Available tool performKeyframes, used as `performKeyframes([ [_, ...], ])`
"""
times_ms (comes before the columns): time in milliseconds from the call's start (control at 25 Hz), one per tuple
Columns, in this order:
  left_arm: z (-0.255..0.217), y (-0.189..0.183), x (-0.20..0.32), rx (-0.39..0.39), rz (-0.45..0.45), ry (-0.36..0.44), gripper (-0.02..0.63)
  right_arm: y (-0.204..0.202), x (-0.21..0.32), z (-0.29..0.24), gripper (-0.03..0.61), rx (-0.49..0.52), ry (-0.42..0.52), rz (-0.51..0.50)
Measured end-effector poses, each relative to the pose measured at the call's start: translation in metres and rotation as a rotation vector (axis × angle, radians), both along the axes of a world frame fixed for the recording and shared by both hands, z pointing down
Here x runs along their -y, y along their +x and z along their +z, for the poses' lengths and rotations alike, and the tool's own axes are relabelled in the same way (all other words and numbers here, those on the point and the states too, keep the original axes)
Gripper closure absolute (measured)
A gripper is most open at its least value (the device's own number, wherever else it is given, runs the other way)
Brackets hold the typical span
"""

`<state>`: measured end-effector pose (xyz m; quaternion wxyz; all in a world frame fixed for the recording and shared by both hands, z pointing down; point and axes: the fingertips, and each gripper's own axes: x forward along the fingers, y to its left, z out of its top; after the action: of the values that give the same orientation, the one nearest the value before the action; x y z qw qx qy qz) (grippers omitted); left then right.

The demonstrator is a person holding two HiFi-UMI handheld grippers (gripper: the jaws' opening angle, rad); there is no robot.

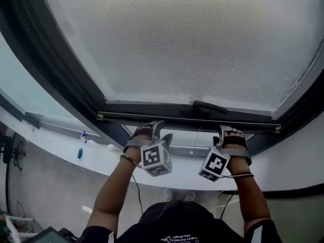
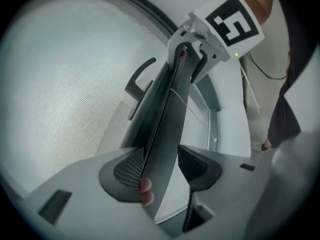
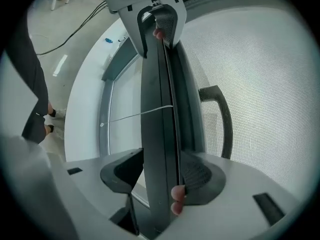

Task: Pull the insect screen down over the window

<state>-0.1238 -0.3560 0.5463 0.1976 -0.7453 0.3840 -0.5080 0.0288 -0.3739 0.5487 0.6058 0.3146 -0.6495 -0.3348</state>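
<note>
The insect screen's grey mesh [image 1: 192, 39] fills the window opening above me. Its dark bottom bar [image 1: 187, 116] runs across, with a dark handle [image 1: 210, 107] at its middle. My left gripper [image 1: 152, 130] grips the bar left of the handle, and my right gripper [image 1: 230, 133] grips it to the right. In the left gripper view the bar [image 2: 170, 109] passes between the pads of my left gripper [image 2: 160, 164]. In the right gripper view the bar [image 3: 157, 109] is pinched by my right gripper [image 3: 160, 176], with the handle [image 3: 222, 114] beside it.
A dark window frame [image 1: 45, 70] surrounds the screen. Below runs a white sill [image 1: 61, 146] with small blue items [image 1: 80, 153] on it. A thin cord [image 3: 135, 115] crosses the glass under the bar. Cables lie on the floor at lower left.
</note>
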Motion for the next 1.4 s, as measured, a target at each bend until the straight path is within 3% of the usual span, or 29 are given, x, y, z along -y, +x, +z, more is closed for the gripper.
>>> performKeyframes([
  [80, 0.000, 0.000, 0.000, -0.001, 0.004, -0.005, 0.398, 0.000, 0.001, 0.000, 0.345, -0.009, 0.006, -0.003],
  [320, 0.001, -0.006, 0.007, 0.114, -0.032, 0.050, 0.417, -0.002, 0.004, -0.003, 0.352, 0.025, -0.021, -0.028],
  [440, -0.003, -0.007, 0.009, 0.125, -0.039, 0.040, 0.459, 0.003, 0.009, -0.008, 0.455, 0.055, -0.007, -0.031],
  [520, -0.006, -0.006, 0.009, 0.138, -0.039, 0.033, 0.463, 0.005, 0.009, -0.009, 0.454, 0.062, -0.002, -0.025],
  [800, -0.005, -0.007, 0.009, 0.164, -0.044, 0.043, 0.463, -0.001, 0.009, -0.016, 0.454, 0.094, 0.035, -0.036],
  [920, -0.007, -0.007, 0.007, 0.140, -0.051, 0.045, 0.463, 0.002, 0.008, -0.014, 0.454, 0.093, 0.038, -0.031],
  [1040, -0.016, -0.008, 0.005, 0.108, -0.080, 0.106, 0.463, 0.004, 0.005, -0.018, 0.454, 0.108, 0.065, -0.027],
  [1120, -0.027, -0.008, 0.001, 0.035, -0.109, 0.145, 0.463, 0.003, -0.001, -0.022, 0.454, 0.139, 0.068, -0.023],
  [1200, -0.043, -0.006, -0.004, -0.117, -0.133, 0.160, 0.463, -0.001, -0.009, -0.030, 0.454, 0.214, 0.083, -0.017],
  [1320, -0.071, -0.005, -0.015, -0.433, -0.151, 0.143, 0.463, -0.010, -0.020, -0.055, 0.454, 0.389, 0.134, 0.002],
  [1400, -0.090, -0.006, -0.024, -0.679, -0.171, 0.110, 0.463, -0.018, -0.030, -0.072, 0.454, 0.566, 0.145, 0.020],
])
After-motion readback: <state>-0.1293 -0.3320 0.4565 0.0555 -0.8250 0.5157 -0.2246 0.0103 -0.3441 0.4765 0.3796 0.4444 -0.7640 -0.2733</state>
